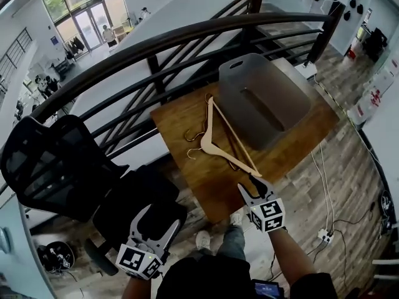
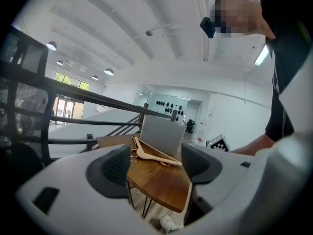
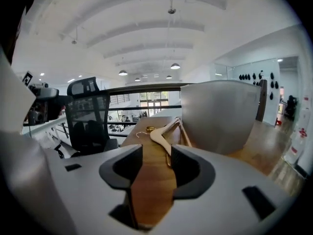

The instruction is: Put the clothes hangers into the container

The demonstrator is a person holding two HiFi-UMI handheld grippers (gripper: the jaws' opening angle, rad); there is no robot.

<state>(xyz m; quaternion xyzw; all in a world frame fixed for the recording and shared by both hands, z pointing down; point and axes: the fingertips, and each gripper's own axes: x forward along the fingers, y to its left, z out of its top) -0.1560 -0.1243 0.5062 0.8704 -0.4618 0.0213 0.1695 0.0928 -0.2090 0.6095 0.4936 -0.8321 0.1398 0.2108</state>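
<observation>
**Head view.** Wooden table (image 1: 206, 185), set against a dark railing (image 1: 187, 42). On it is a grey translucent container (image 1: 262, 98), upright and with nothing seen inside. The wooden hangers (image 1: 224, 143) lie flat on the tabletop just beside the container's left wall, hooks pointing left (two at least, overlapped; exact count unclear). The left gripper (image 1: 159, 220) is held low, off the table's near-left side, above a black office chair (image 1: 50, 167). The right gripper (image 1: 250, 185) is over the table's near edge and points at the hangers' nearest end.

**Left gripper view.** Left gripper (image 2: 156, 168): jaws wide apart, nothing between them. Through the gap are the table (image 2: 161, 185), the hangers (image 2: 154, 154) and the container (image 2: 163, 133) behind them, all well ahead.

**Right gripper view.** Right gripper (image 3: 156, 168): jaws parted with a moderate gap, gripping nothing. The hangers (image 3: 164, 133) lie just ahead of the tips. The container (image 3: 222, 114) is to the right, the chair (image 3: 88, 114) to the left.
</observation>
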